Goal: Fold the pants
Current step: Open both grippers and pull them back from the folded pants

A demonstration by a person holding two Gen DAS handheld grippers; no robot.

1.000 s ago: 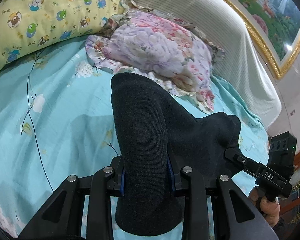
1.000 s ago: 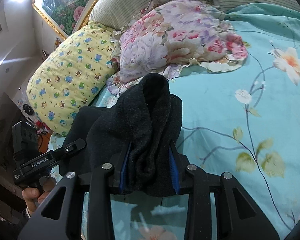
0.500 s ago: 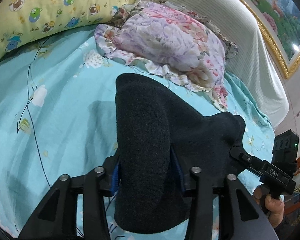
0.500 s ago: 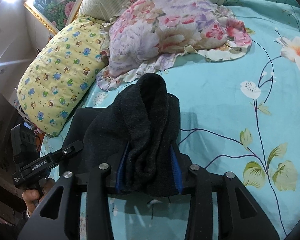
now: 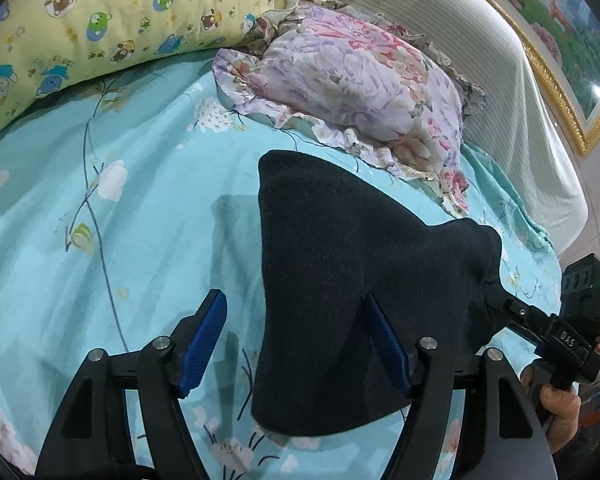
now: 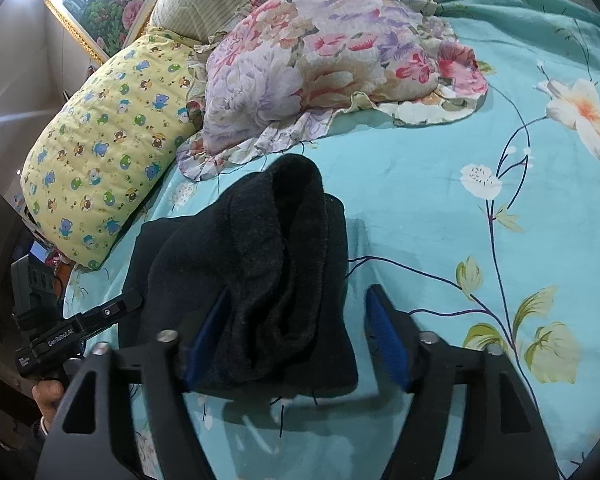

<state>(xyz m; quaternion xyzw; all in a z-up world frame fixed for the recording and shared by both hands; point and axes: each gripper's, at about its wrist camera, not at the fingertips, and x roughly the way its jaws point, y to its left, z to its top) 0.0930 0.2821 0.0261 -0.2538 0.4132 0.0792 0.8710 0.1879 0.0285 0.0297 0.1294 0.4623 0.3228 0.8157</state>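
Both claws are spread, the left claw (image 5: 296, 344) and right claw (image 6: 296, 340) each straddling one end of the dark pants (image 5: 340, 280), seemingly resting on the bed (image 5: 120, 240) between them

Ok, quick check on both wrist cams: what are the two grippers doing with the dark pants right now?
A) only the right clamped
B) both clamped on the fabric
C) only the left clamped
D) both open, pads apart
D: the left gripper and the right gripper both have their blue pads spread wide, with the dark pants lying loose between them on the teal floral bedsheet.
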